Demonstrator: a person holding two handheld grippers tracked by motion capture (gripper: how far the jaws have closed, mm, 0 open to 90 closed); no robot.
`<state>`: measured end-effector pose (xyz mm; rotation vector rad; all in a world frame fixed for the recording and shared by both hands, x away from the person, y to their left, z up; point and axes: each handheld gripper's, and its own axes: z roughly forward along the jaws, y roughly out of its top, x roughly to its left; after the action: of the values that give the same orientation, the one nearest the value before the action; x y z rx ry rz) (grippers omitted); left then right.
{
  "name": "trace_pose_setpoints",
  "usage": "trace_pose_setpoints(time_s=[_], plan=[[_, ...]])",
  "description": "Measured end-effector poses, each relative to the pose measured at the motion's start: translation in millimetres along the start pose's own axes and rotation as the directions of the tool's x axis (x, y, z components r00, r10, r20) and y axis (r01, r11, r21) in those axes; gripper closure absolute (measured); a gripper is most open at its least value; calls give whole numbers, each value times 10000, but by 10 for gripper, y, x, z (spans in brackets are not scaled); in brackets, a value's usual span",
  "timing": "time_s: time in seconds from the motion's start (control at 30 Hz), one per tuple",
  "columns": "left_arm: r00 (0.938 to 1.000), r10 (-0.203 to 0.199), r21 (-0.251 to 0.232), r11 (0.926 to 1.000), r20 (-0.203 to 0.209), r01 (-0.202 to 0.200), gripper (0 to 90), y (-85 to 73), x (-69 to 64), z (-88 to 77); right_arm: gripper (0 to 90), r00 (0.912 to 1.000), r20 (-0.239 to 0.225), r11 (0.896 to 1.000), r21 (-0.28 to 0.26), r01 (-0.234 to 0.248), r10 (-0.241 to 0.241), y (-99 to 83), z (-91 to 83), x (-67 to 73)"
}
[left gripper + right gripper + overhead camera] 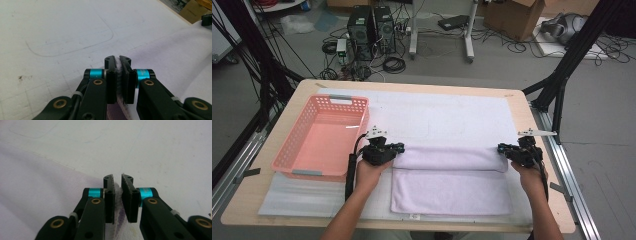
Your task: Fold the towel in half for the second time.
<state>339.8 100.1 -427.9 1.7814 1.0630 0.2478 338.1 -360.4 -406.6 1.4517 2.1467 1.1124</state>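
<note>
Grey floor (pixel 512 65) behind the wooden surface (pixel 412 86).
Two black computer towers (pixel 372 27), tangled cables (pixel 393 64), cardboard box (pixel 517 17), white stand legs (pixel 468 35).

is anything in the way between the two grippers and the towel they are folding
Nothing visible. The left gripper and the right gripper each already pinch an end of the towel fold; cloth sits between the jaws in both gripper views.
</note>
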Motion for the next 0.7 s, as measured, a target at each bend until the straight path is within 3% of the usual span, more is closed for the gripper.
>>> trace_pose_setpoints(time_s=[0.07,0.13,0.3,0.5,0.7], plan=[[9998,187,-2,9998,91,-187,847,-4,-30,-39,820,9999,18,9998,-150,124,-124,-35,-47,15],[9997,153,-299,9994,211,-146,846,-26,-63,-97,820,9999,-57,9993,-365,127,-129,-90,-96,24],[9986,296,-434,9987,442,-277,844,-143,-118,-220,819,9995,-297,9946,-1038,-89,58,-266,-229,51],[9945,814,-662,9948,661,-770,841,-292,-205,-382,817,9986,-515,9877,-1564,-2,-79,-489,-406,172],[9908,1116,-828,9910,761,-1053,841,-434,-321,-496,816,9989,-442,9845,-1750,71,-151,-683,-532,249]])
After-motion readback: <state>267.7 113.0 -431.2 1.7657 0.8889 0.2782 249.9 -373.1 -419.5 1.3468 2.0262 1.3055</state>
